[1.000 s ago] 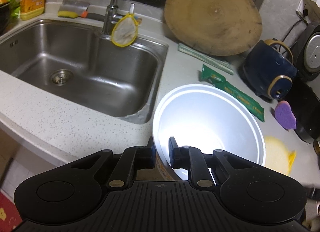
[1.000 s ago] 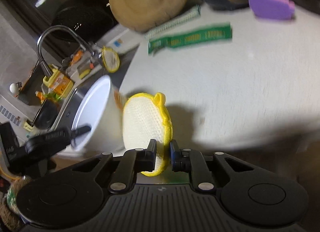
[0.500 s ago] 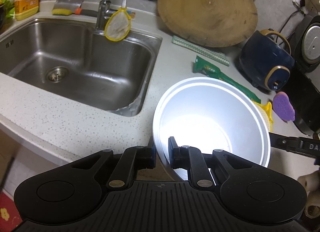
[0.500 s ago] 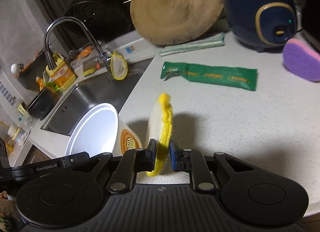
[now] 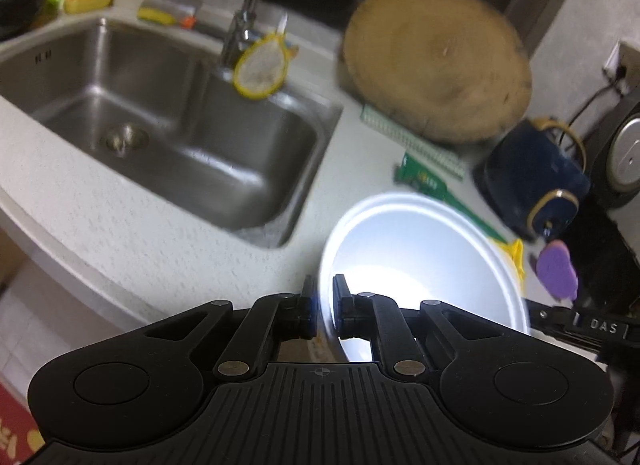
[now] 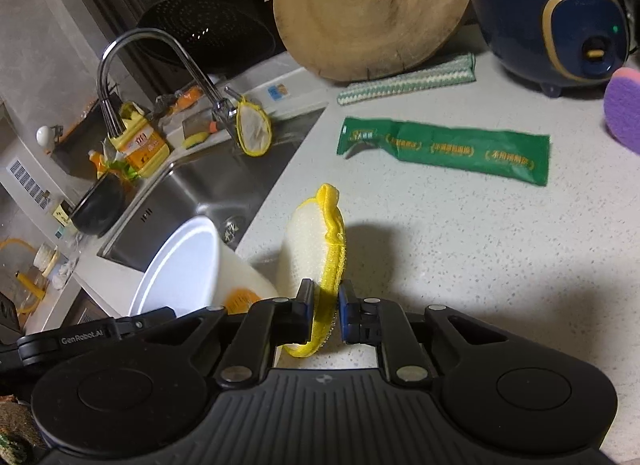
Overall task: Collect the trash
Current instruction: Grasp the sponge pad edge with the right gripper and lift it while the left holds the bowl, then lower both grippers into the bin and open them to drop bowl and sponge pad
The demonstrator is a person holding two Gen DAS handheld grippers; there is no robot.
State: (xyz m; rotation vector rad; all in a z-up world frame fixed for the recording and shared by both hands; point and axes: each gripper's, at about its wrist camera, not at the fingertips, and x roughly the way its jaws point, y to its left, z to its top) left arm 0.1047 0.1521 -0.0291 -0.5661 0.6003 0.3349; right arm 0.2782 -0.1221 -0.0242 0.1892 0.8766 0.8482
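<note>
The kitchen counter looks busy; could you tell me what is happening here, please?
A person with a gripper in each hand is collecting trash. The left gripper is shut on the rim of a white bowl, its jaws having just closed further on it. The right gripper is shut on a yellow sponge, held on edge just beside the bowl, not yet in it. A green wrapper lies flat on the counter.

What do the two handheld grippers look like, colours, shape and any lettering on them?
Both the left gripper and the right gripper are matte black, with a ribbed centre, rounded side lobes, silver pivot pins and blue-edged fingers. White lettering shows on their sides.
</note>
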